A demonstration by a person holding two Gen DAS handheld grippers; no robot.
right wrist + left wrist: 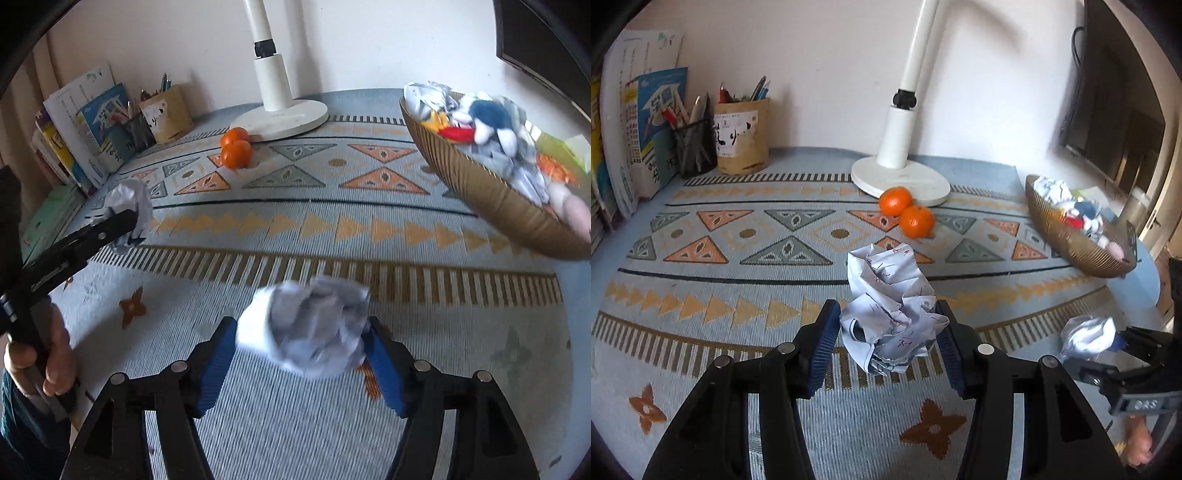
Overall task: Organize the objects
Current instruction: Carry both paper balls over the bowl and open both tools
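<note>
My left gripper is shut on a crumpled paper ball with ink marks, held above the patterned cloth. It also shows in the right wrist view at the left. My right gripper is shut on a second crumpled paper ball, blurred; it shows in the left wrist view at the right. A brown ribbed basket at the right holds crumpled paper and soft toys; in the right wrist view the basket is ahead to the right.
Two oranges lie by the white lamp base at the back. Pen holders and books stand at the back left. A dark monitor hangs at the right.
</note>
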